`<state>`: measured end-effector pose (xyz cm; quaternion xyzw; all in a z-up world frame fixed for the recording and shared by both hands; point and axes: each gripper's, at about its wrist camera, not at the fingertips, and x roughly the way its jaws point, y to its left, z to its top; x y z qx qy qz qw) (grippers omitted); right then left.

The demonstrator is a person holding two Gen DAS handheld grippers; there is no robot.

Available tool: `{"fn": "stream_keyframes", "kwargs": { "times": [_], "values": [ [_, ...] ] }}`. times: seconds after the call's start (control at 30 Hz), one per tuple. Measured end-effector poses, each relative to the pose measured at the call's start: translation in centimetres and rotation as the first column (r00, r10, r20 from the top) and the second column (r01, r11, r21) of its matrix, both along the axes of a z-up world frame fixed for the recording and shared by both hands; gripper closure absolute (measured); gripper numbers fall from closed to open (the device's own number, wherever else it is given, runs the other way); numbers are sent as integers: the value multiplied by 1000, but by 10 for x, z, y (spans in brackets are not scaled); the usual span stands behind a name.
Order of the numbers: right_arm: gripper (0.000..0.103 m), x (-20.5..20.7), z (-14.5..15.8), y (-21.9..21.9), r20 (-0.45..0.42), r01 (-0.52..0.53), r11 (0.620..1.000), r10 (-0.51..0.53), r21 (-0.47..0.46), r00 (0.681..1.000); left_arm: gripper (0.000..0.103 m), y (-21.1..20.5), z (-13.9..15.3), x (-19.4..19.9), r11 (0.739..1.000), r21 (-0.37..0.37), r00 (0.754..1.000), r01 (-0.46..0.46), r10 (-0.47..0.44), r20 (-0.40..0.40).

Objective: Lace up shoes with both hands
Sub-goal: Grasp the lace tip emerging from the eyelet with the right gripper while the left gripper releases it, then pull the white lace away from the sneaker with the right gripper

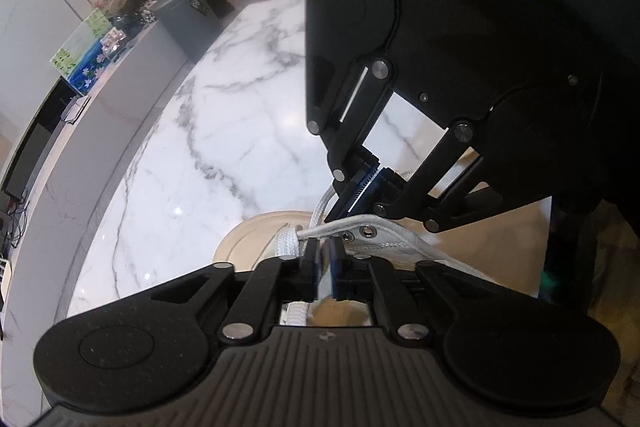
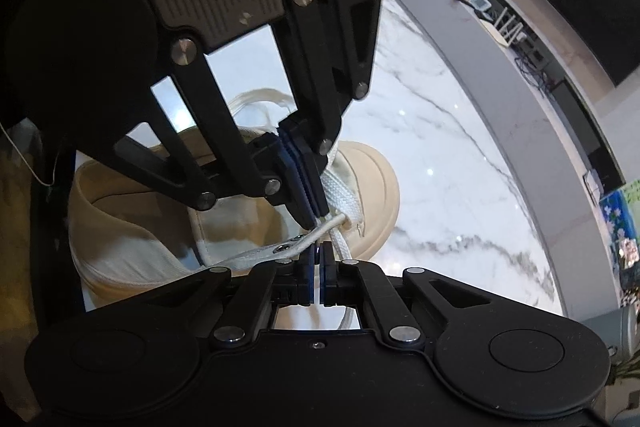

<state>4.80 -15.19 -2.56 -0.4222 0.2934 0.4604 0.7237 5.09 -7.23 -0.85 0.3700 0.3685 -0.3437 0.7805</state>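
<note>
On the marble table (image 1: 224,131), both tools pinch the shoe's (image 2: 372,183) white lace (image 2: 336,183).

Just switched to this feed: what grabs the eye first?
Two black grippers, left gripper and right gripper, meet tip to tip over the cream canvas shoe, both pinched near its white woven lace by the metal eyelets. Behind them lies a glossy white marble tabletop.
</note>
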Motion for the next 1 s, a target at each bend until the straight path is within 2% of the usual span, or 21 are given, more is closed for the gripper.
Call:
{"fn": "stream_keyframes", "kwargs": {
  "times": [0.4,0.7,0.93,1.0],
  "values": [
    [103,3,15,-2,-5,100,994,-101,-36,995,91,17,11,-26,984,1,984,-176,176,10],
    [103,-5,29,-31,43,197,974,-193,-109,980,92,25,18,-35,973,-1,973,-229,229,-2],
    [103,-6,55,-56,12,260,961,-260,-97,966,92,30,18,-45,965,-17,965,-260,260,-30],
    [103,-7,65,-66,34,291,951,-289,-106,957,92,32,16,-45,962,-20,962,-271,271,-27]
  ]
}}
